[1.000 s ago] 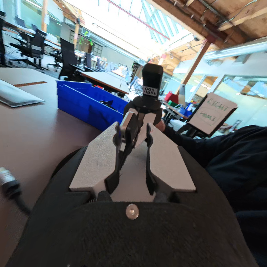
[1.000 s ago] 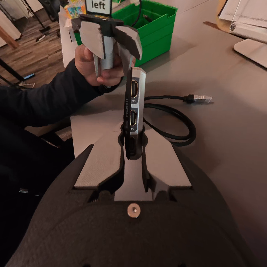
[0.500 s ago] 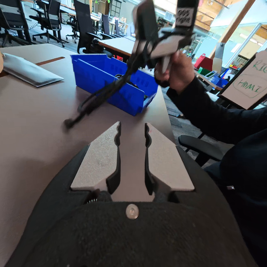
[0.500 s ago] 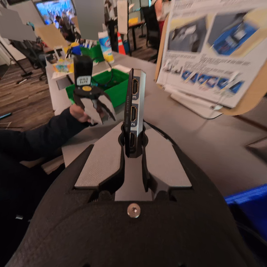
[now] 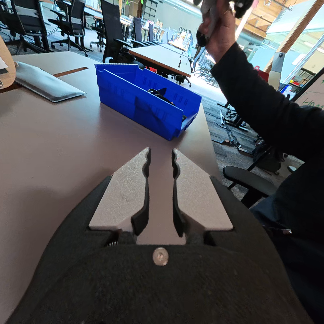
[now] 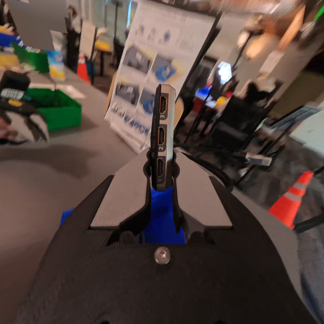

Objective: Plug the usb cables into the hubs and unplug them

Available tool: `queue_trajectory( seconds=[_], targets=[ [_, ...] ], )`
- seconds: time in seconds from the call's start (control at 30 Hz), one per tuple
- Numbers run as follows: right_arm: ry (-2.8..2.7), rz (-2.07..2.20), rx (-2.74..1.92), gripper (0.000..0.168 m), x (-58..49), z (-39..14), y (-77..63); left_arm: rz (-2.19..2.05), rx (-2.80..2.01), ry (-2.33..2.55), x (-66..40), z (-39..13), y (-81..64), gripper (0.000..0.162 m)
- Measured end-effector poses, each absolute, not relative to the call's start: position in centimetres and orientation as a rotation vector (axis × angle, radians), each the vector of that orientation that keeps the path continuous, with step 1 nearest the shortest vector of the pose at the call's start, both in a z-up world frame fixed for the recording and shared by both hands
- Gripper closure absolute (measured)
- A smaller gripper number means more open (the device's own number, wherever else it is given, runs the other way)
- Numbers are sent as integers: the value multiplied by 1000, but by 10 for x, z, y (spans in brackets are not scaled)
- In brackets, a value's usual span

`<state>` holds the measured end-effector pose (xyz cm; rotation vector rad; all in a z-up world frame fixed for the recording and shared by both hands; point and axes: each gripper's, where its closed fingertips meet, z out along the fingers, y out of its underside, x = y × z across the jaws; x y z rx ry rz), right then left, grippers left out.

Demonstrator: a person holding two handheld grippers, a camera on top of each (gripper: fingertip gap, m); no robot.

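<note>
My right gripper (image 6: 162,157) is shut on a slim grey and black switch box (image 6: 163,129) with three ports. It holds the box upright in the air, and a black cable with a silver plug (image 6: 257,159) trails off to the right. A blue bin (image 6: 161,210) shows below, between the fingers. My left gripper (image 5: 161,152) is open and empty, with a narrow gap, low over the grey table (image 5: 61,140), pointing at the blue bin (image 5: 149,108). The hand holding the right gripper (image 5: 217,31) is high at the top right. The left gripper (image 6: 19,112) shows blurred at the far left.
The blue bin holds dark cables. A silver flat base (image 5: 47,82) lies on the table at the left. A green bin (image 6: 57,108) and a poster board (image 6: 157,70) stand at the back. Orange cones (image 6: 289,198) stand on the floor. A chair (image 5: 249,178) sits past the table's right edge.
The right gripper has carried the switch box and its cable up and away from the left gripper, over the blue bin. The left gripper has pulled back, empty, and narrowed a little.
</note>
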<state>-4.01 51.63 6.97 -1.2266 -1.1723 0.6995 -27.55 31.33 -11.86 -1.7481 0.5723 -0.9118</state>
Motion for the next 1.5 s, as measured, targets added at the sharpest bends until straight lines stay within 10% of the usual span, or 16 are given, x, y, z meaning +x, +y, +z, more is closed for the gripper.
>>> queue_trajectory(
  seconds=[0.27, 0.6, 1.07, 1.5],
  targets=[
    [-1460, 755, -2261, 150, 4, -119, 578, -931, -1807, 583, -269, -135, 318, 142],
    [-1675, 302, -3135, 131, -3, -221, 564, -928, -1910, 613, -262, -161, 321, 143],
    [-1389, 637, -2600, 153, -33, -118, 595, -979, -1881, 619, -256, -152, 316, 143],
    [-1213, 965, -2867, 168, -41, -214, 573, -982, -1910, 602, -257, -160, 319, 143]
  ],
)
